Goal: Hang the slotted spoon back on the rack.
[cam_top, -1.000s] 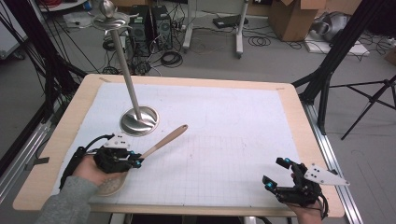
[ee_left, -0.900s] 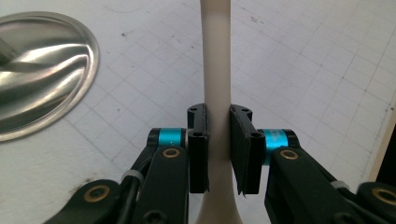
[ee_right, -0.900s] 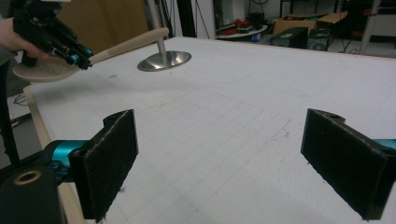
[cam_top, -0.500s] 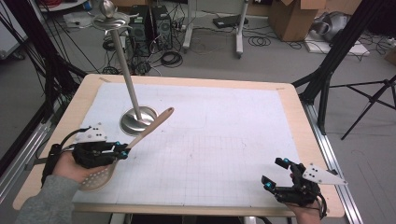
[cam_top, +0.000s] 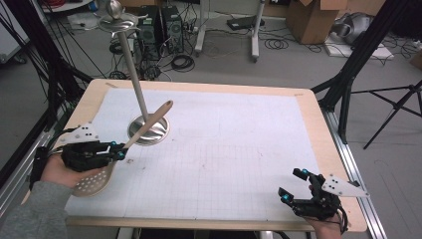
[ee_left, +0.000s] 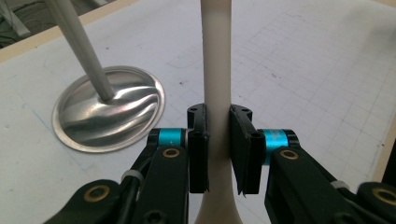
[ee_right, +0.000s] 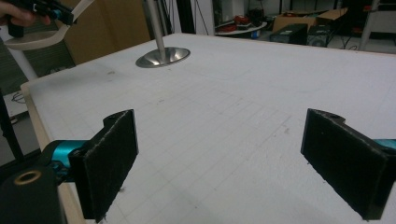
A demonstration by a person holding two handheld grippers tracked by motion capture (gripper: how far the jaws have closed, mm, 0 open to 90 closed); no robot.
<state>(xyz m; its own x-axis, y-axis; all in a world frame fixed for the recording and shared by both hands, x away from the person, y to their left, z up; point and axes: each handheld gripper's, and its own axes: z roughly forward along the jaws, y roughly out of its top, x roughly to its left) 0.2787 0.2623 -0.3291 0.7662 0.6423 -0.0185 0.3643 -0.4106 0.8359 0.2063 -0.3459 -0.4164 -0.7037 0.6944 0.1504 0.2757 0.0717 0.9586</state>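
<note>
A pale wooden slotted spoon [cam_top: 148, 123] is held by its handle in my left gripper [cam_top: 118, 151], near the table's left edge. The handle slants up toward the pole of a metal stand [cam_top: 132, 64]. The holed head [cam_top: 94, 181] hangs below the hand. In the left gripper view the handle [ee_left: 216, 56] runs up between the pads, which press on it from both sides. The stand's round base [ee_left: 109, 114] lies to the left. My right gripper [cam_top: 291, 183] rests at the front right corner, jaws wide apart with nothing between them [ee_right: 219, 154].
A white gridded mat [cam_top: 239, 149] covers the wooden table [cam_top: 318, 129]. The stand's top carries a small dish and a hook [cam_top: 115, 15]. Beyond the table are computers, cables and cardboard boxes on the floor. A black tripod [cam_top: 393, 107] stands at the right.
My left gripper has moved left and risen with the spoon. The handle tip has swung from pointing right to pointing up beside the stand's pole. The right gripper has stayed put.
</note>
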